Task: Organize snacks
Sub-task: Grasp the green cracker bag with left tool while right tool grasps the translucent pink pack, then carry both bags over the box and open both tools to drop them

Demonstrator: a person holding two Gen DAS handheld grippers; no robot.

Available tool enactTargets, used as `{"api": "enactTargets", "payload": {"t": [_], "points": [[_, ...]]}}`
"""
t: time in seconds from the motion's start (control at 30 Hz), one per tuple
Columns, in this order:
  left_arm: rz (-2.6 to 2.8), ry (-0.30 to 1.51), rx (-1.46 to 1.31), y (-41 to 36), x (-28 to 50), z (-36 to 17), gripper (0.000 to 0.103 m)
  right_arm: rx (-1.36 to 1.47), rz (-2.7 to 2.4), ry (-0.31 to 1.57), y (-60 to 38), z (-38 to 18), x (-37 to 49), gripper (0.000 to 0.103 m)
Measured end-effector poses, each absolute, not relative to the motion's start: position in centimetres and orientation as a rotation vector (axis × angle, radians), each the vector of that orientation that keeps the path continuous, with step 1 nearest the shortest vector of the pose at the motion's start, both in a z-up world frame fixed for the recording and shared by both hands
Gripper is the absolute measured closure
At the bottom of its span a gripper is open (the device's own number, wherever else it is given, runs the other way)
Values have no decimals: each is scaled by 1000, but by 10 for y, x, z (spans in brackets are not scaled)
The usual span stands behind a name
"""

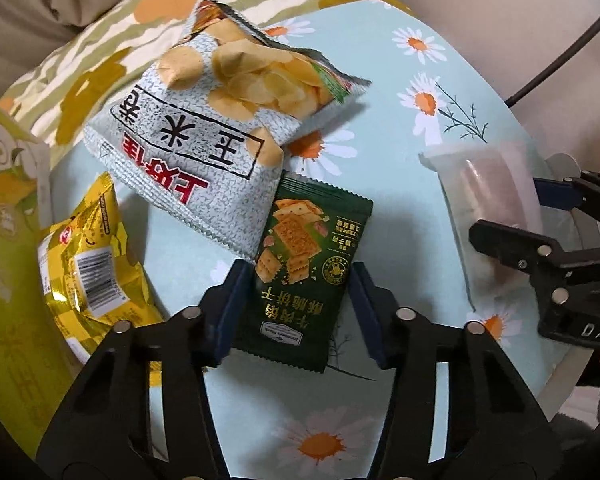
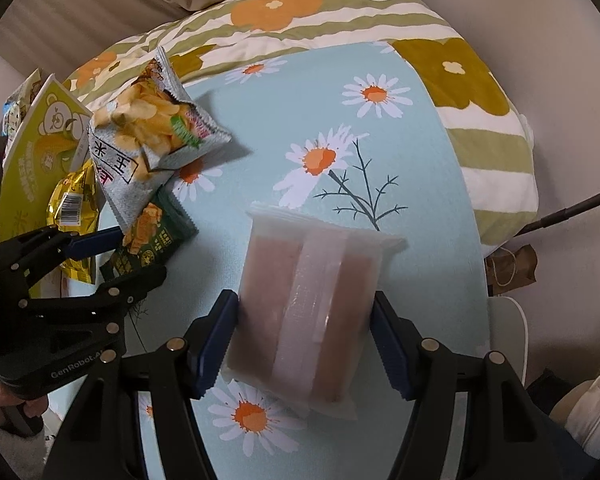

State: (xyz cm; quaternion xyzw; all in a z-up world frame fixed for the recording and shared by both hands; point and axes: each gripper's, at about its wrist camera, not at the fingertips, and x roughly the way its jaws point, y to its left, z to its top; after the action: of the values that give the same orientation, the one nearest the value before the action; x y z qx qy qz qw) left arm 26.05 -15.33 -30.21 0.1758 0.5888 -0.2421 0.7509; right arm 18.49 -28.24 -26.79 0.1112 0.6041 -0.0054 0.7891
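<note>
Both hand-held grippers straddling a packet each, neither clearly pinching.
Left hand-held gripper [image 1: 296,312] spread around green cracker pack [image 1: 304,276] flat on counter [image 1: 400,128]; right hand-held gripper [image 2: 306,338] brackets translucent pink pack [image 2: 300,312], pads touching or just beside its edges; chip bag [image 1: 204,128] overlaps cracker pack's far corner, so pull clear first.

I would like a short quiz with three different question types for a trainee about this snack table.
1. True or false: the dark green cracker packet lies between the left gripper fingers.
2. The right gripper straddles which item? A) gold foil pouch B) translucent pink-filled packet C) white chips bag
3. Fill in: the chips bag partly overlaps the ____ packet.

Key: 1 true; 2 B; 3 green.
</note>
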Motion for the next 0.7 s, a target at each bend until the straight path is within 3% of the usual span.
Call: {"api": "enactTargets", "payload": {"t": [0.43, 0.7], "points": [[-468, 1264, 331, -152, 246, -278, 61, 222, 19, 1281, -286, -260, 181, 45], [-418, 1171, 260, -147, 238, -216, 61, 205, 95, 1211, -288, -218, 186, 45]]}}
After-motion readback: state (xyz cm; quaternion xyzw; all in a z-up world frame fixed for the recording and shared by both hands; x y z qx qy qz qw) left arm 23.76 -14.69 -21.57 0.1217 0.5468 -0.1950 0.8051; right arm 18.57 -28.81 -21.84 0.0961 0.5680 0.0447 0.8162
